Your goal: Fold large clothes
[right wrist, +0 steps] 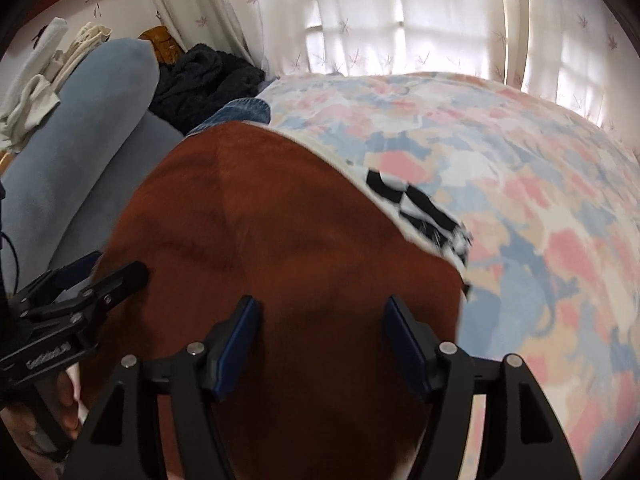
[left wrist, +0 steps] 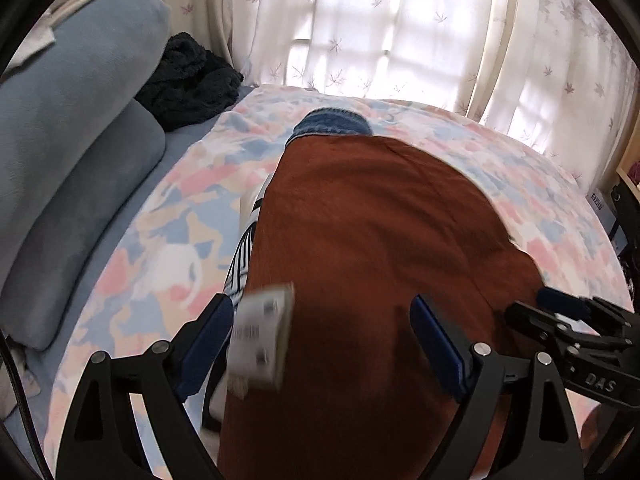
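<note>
I hover both spread-jawed tools, left gripper (left wrist: 322, 316) and right gripper (right wrist: 320, 316), empty over the rust garment (left wrist: 372, 240) at twelve o'clock on the bed (left wrist: 160, 216), judging an edge pinch comes next.

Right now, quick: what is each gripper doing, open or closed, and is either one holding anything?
Left gripper: jaws open over the rust-brown garment, holding nothing.
Right gripper: jaws open over the same garment, holding nothing.
</note>
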Demonstrator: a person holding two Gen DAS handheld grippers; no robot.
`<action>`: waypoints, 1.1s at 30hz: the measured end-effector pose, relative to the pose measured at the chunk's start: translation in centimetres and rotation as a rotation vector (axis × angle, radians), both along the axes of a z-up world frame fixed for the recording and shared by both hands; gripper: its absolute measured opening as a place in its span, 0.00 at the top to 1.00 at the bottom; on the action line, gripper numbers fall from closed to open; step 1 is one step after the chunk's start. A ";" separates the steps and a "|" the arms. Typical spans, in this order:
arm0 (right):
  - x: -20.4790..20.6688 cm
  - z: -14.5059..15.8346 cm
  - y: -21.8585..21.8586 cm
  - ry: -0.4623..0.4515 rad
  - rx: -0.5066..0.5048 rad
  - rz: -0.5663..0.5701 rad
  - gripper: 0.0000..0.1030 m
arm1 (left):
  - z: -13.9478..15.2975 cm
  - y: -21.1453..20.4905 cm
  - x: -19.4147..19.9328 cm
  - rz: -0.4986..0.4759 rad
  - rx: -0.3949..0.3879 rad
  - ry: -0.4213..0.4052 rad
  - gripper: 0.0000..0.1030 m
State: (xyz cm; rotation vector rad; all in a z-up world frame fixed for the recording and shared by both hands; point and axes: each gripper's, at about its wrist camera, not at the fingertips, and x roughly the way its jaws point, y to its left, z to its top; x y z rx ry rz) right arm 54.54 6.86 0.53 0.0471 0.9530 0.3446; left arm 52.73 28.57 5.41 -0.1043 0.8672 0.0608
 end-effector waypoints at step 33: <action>-37.3 16.5 -17.2 -0.049 0.010 -0.053 0.24 | 18.1 -18.1 -37.9 -0.166 0.007 -0.103 0.01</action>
